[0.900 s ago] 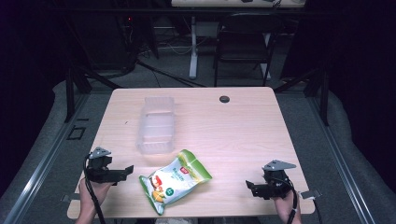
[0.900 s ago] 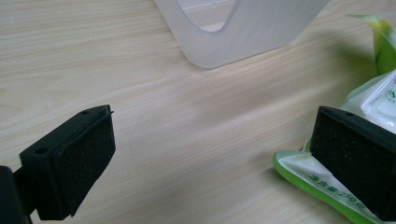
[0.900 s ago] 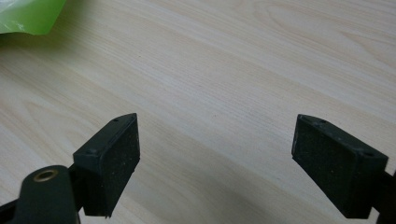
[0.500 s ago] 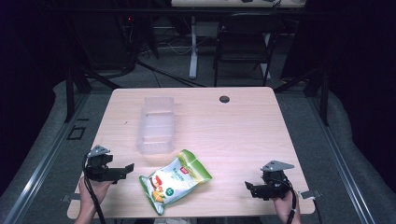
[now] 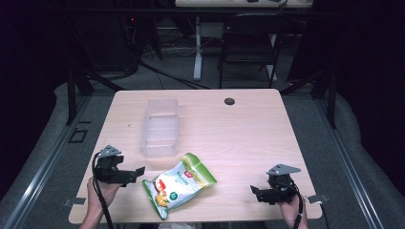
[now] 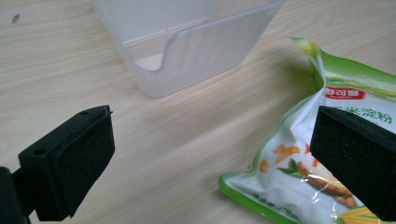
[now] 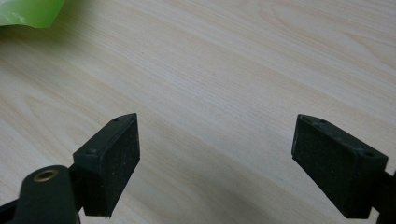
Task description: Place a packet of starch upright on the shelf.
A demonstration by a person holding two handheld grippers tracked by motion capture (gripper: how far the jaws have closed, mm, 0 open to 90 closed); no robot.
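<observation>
Nothing has shifted since the earlier frames: both grippers, the bag and the container sit where they were.

Taking the snack bag [image 5: 179,184] as the landmark, it lies flat on the light wooden worktop [image 5: 248,133], near the edge closest to the person, green-rimmed with pictures of corn and a red label. In the high view the left gripper [image 5: 136,172] hovers just to the left of the bag, held in the person's left hand [image 5: 98,191], its jaws pointing toward the bag. In the left gripper view its jaws stand wide apart with nothing pinched between them; the bag [image 6: 322,154] lies ahead, partly behind the right-hand jaw, and whether that jaw touches the bag I cannot tell.

The clear plastic container [image 5: 160,128] stands just beyond the bag, farther from the person, empty and long, its near end close to the bag's top corner. In the left gripper view its near end [image 6: 196,46] stands beside the bag's top.

The right gripper [image 5: 258,193] is well to the right of the bag, over bare worktop. Its jaws also stand wide apart and hold nothing, with a green corner of the bag [image 7: 28,11] at the top left of the right gripper view.

A small dark round disc [image 5: 229,101] sits far beyond the bag, near the worktop's far edge.
</observation>
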